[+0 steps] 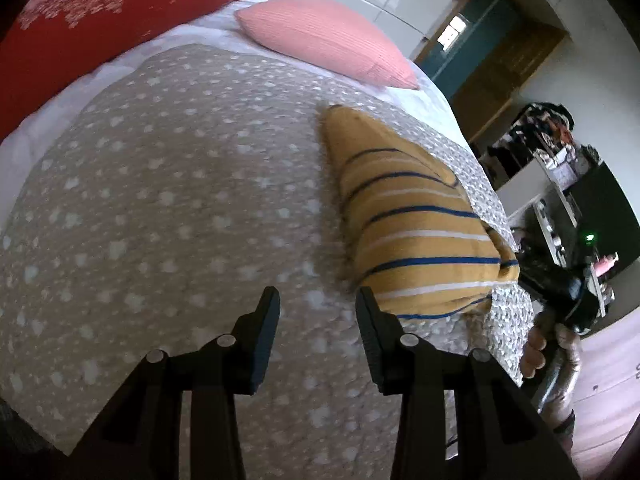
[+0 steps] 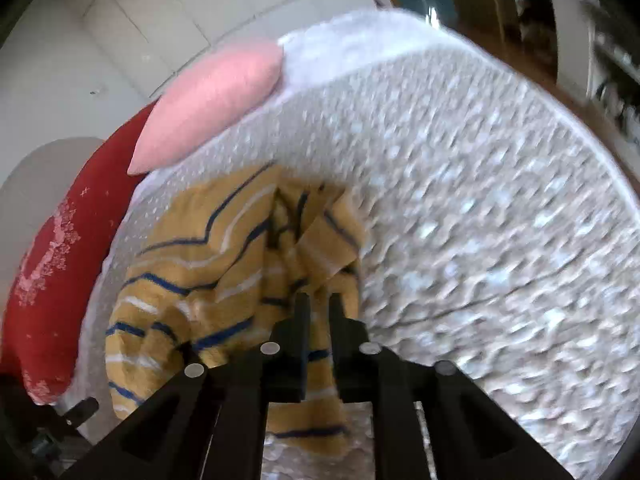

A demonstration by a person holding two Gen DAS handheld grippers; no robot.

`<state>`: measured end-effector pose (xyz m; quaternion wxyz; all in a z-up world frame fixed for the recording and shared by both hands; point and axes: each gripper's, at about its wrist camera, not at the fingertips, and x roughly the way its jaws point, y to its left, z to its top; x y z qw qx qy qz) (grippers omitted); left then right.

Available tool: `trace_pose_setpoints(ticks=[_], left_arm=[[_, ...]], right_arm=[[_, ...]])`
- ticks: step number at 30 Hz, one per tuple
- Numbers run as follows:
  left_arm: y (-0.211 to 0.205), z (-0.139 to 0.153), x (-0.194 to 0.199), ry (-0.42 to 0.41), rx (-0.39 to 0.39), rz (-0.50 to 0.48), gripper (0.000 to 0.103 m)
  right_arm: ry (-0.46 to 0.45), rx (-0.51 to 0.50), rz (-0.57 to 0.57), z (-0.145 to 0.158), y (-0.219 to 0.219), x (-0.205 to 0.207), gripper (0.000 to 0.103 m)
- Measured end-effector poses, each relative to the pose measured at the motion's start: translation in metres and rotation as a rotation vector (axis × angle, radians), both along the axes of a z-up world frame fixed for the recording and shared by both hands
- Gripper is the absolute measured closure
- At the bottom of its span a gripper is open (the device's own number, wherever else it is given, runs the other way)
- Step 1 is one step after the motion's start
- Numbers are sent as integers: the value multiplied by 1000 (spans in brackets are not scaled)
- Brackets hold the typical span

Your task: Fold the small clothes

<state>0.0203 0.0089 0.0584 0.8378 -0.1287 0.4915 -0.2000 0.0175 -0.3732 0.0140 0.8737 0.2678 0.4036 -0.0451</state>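
The right gripper is pinching a fold of the yellow striped garment at lower centre on the bedspread, likely for folding, while the left gripper is hanging released just beside it.

White wall, wooden doorway, cluttered shelves, daylight glare.

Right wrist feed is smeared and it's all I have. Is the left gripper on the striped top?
Observer: No. The left gripper is open with nothing between its jaws, over the starred blanket beside the striped top.
Operator: The top looks rumpled from here. Same on your side?
Observer: The side facing the left gripper is smooth, with its stripes running straight.
Operator: Where's my hand?
Observer: The right hand is just past the bed's edge, near the top's end.
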Motion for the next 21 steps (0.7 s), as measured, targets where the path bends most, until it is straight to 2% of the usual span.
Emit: trace_pose_setpoints(ticks=[2, 4, 5, 9, 10, 11, 12, 13, 16, 18, 19, 21], left_arm=[[-7, 4, -1, -13, 9, -9, 65], [-13, 6, -2, -18, 9, -13, 64], [-15, 6, -1, -16, 8, -14, 64], [-23, 5, -1, -8, 14, -18, 64], [-25, 6, -1, -8, 17, -22, 64], [-27, 8, 0, -12, 21, -27, 64], [-29, 12, -1, -23, 28, -33, 64], [-30, 14, 0, -32, 30, -34, 64], [-30, 23, 5, -70, 47, -31, 58], [-30, 23, 14, -83, 50, -19, 55], [-33, 21, 20, -85, 46, -20, 53], [-40, 11, 37, -61, 37, -32, 52]], right_arm=[[-42, 34, 11, 9, 0, -8, 83], [-87, 84, 38, 16, 1, -10, 49], [-101, 104, 58, 18, 6, -8, 44], [-73, 144, 121, 9, 41, 15, 42], [-41, 143, 144, 2, 47, 23, 44], [-3, 140, 177, -6, 56, 32, 53], [11, 130, 193, -11, 57, 37, 77], [18, 104, 200, -12, 56, 43, 83], [-37, 100, 151, 3, 35, 23, 90], [-43, 94, 93, 2, 17, 11, 96], [-19, 72, 58, -3, 10, 6, 101], [33, 79, 58, -19, 6, 5, 103]])
